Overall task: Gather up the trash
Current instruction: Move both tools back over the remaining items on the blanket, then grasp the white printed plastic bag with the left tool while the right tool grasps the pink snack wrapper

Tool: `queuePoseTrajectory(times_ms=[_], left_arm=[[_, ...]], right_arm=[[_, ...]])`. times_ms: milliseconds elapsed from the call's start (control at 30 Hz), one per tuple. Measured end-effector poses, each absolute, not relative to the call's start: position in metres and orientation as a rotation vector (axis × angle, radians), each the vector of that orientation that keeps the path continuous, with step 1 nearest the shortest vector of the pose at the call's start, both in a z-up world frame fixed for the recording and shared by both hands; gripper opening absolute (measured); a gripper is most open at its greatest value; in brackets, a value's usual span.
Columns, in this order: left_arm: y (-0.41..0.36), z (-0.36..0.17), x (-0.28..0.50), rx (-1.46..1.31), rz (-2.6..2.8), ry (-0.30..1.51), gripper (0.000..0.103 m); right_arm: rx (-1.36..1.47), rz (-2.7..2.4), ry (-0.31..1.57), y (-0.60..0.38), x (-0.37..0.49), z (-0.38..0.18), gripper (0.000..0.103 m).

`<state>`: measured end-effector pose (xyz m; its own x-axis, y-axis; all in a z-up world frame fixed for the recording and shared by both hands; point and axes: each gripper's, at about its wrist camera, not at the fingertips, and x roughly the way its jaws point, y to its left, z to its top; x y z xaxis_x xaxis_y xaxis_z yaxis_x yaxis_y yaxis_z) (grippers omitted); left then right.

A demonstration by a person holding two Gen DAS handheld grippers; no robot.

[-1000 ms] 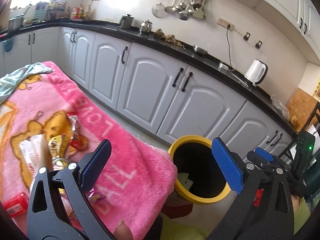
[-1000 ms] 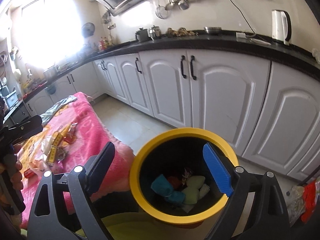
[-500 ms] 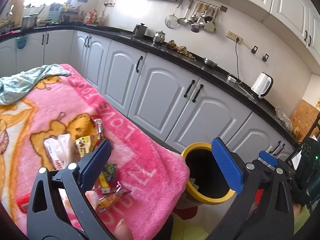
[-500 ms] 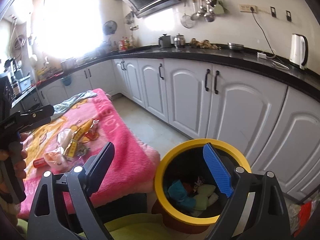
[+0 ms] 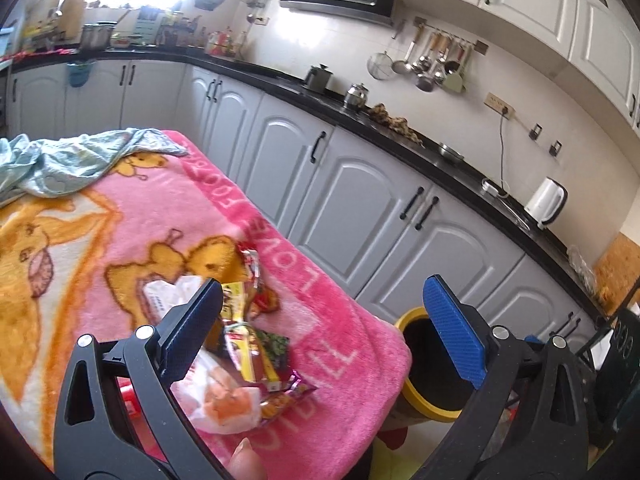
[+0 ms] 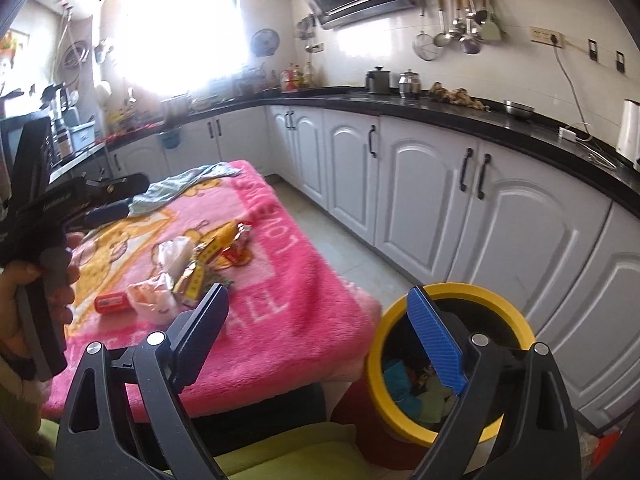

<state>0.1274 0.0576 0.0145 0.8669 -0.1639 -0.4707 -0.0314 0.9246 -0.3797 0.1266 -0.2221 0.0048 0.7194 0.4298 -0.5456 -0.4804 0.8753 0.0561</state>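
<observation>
At 9 o'clock of my yellow-rimmed bin (image 6: 452, 364), wrappers (image 5: 244, 356) lie heaped on the pink blanket (image 5: 132, 216). My left gripper (image 5: 324, 332) hangs above them, jaws spread, empty. My right gripper (image 6: 320, 332), likewise released, sits over the bin's edge.

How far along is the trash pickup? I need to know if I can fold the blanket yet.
Partly done. The yellow bin already holds some scraps. Nothing is in hand: the left gripper and right gripper are both open. A pile of wrappers and a red tube remain on the pink blanket.
</observation>
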Motion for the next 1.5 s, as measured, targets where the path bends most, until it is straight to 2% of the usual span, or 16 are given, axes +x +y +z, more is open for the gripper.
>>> queuePoseTrajectory(times_ms=[667, 1200, 1300, 1400, 1500], left_arm=[[0.116, -0.011, 0.128, -0.465, 0.050, 0.541, 0.092], [0.151, -0.053, 0.141, -0.548, 0.126, 0.628, 0.092], [0.157, -0.061, 0.149, -0.579, 0.131, 0.658, 0.092], [0.161, -0.071, 0.158, -0.612, 0.126, 0.697, 0.080], [0.164, -0.082, 0.168, -0.644, 0.125, 0.747, 0.077]], right_arm=[[-0.171, 0.653, 0.656, -0.130, 0.116, -0.024, 0.088], [-0.149, 0.680, 0.781, -0.099, 0.161, -0.072, 0.088], [-0.136, 0.695, 0.814, -0.092, 0.174, -0.082, 0.082], [-0.132, 0.714, 0.857, -0.084, 0.185, -0.091, 0.072], [-0.117, 0.731, 0.902, -0.077, 0.194, -0.101, 0.064]])
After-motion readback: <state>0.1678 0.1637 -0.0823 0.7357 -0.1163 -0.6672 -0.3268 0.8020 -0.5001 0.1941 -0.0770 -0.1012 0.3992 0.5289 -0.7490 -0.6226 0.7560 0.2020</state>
